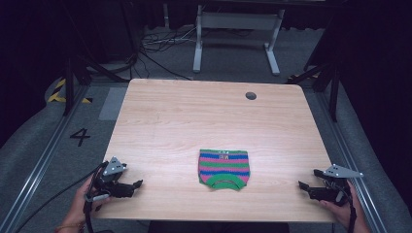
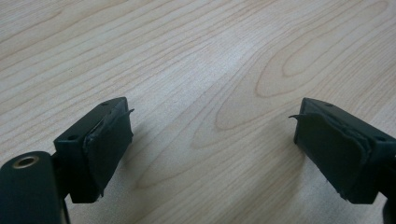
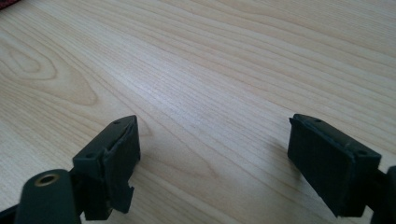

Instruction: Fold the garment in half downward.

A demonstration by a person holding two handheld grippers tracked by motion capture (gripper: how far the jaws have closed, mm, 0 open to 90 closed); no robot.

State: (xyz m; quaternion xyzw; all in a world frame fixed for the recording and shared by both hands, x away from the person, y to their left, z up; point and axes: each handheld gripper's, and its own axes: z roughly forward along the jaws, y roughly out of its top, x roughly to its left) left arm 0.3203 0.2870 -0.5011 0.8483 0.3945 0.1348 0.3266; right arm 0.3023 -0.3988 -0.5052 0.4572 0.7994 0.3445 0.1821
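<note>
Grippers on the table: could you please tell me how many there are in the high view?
2. The left gripper sits at the table's near-left corner; the right gripper at its near-right corner. Both are open and empty, flanking the striped knitted garment.

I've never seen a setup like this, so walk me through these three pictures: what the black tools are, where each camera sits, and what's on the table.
A person holds a two-jaw hand tool in each hand: the left gripper and the right gripper. The high view looks down on a wooden table from above. The other two pictures come from cameras riding on each gripper, looking along its black jaws at bare wood. A small striped knitted garment in pink, green and blue lies flat between the grippers, apart from both. Both grippers are open and hold nothing.
</note>
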